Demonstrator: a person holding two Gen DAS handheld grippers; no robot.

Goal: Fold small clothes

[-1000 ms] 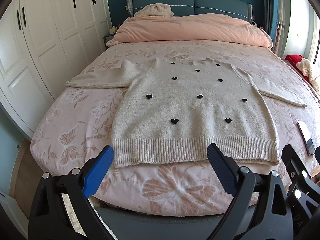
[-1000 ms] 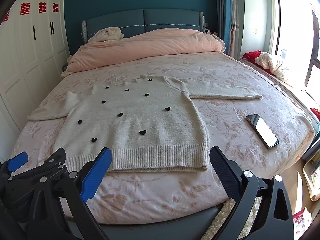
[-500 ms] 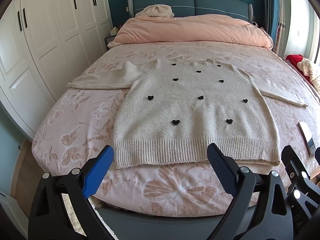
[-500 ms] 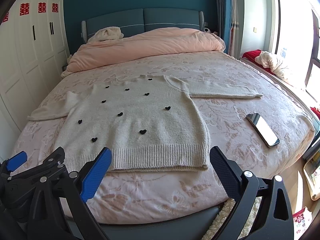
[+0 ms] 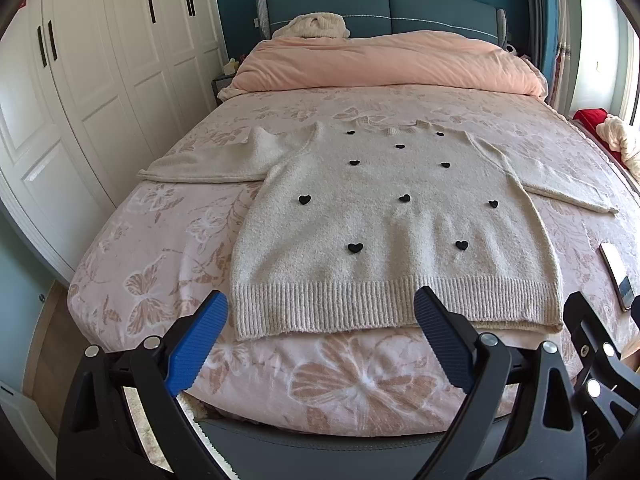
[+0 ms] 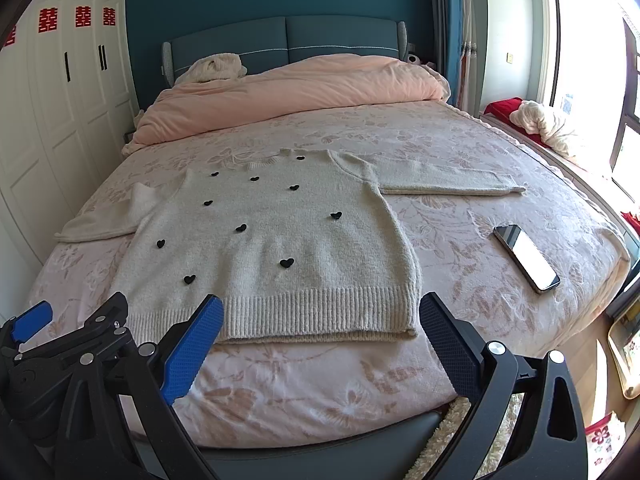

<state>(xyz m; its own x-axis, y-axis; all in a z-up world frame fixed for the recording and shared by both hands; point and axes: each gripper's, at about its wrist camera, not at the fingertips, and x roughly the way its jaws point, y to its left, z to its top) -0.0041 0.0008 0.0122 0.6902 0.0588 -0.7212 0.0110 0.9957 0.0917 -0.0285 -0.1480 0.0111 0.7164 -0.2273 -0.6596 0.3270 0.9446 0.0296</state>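
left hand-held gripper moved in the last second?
Yes, slightly: in the left wrist view the sweater hem sits a little lower against the left hand-held gripper, suggesting it tipped up or rose.

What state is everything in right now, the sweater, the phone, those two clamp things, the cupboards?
Sweater: spread flat on the bed, front up, sleeves out, not yet folded.
Phone: lying face up on the bedspread, beside the sweater, apart from it.
Left gripper: open, holding nothing.
Right gripper: open, holding nothing.
Wardrobe doors: shut.
Duvet: bunched at the headboard.
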